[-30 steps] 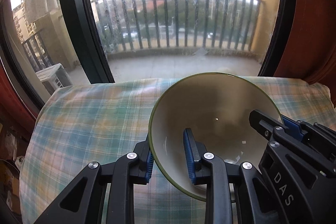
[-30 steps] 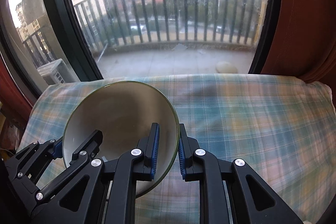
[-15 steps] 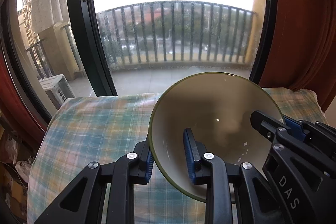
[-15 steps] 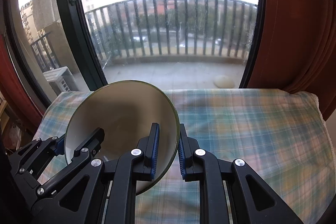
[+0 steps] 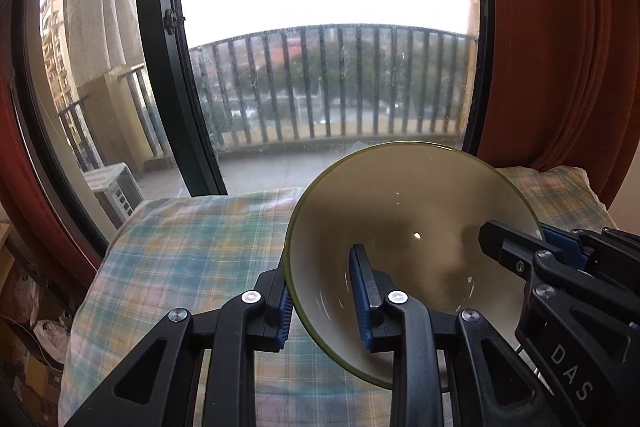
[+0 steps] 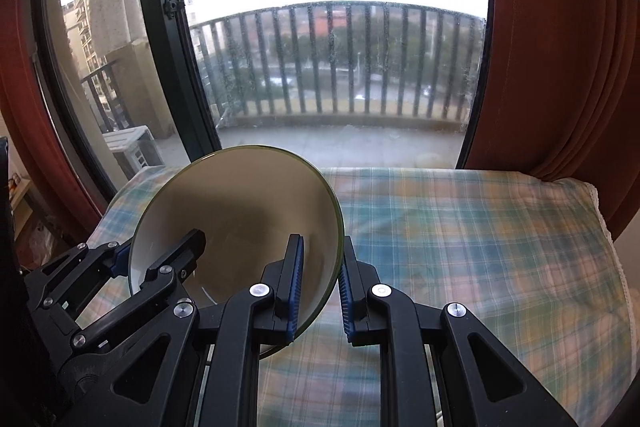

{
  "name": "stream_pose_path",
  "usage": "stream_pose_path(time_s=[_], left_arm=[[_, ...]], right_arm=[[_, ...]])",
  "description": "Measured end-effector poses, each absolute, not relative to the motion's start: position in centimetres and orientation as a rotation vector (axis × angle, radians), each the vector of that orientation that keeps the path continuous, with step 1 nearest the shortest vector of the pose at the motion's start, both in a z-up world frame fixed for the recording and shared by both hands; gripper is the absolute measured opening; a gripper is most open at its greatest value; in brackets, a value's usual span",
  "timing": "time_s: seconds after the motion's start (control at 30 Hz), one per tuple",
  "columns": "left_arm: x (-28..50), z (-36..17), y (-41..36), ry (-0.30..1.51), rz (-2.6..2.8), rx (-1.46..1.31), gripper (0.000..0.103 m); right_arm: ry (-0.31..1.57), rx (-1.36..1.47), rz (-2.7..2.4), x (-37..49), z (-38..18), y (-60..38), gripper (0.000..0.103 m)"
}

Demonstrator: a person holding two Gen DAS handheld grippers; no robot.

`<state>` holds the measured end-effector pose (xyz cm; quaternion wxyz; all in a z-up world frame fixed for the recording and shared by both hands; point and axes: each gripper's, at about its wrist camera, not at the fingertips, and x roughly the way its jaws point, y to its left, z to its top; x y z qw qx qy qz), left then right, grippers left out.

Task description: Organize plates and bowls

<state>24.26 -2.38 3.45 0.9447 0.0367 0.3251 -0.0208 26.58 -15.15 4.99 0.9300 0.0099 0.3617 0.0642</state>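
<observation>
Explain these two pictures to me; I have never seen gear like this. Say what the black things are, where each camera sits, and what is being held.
No robot here: a person holds a pair of black tongs with blue pads in each hand, and a fisheye camera rides on each, looking forward along the fingers. One picture is from the left tongs, the other from the right tongs. Both grip the same green-rimmed bowl, one on each side of its rim, one finger inside and one outside. The bowl is tilted, above a plaid cloth over a padded surface. Behind are a window, a balcony railing and red curtains. No plates show.
</observation>
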Motion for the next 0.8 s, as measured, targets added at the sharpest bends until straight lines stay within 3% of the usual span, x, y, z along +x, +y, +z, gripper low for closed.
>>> stream_pose_path(time_s=[0.8], left_arm=[[17.1, 1.9, -3.1, 0.709, -0.096, 0.082, 0.024]], right_arm=[[0.773, 0.027, 0.106, 17.5, 3.7, -16.1, 0.020]])
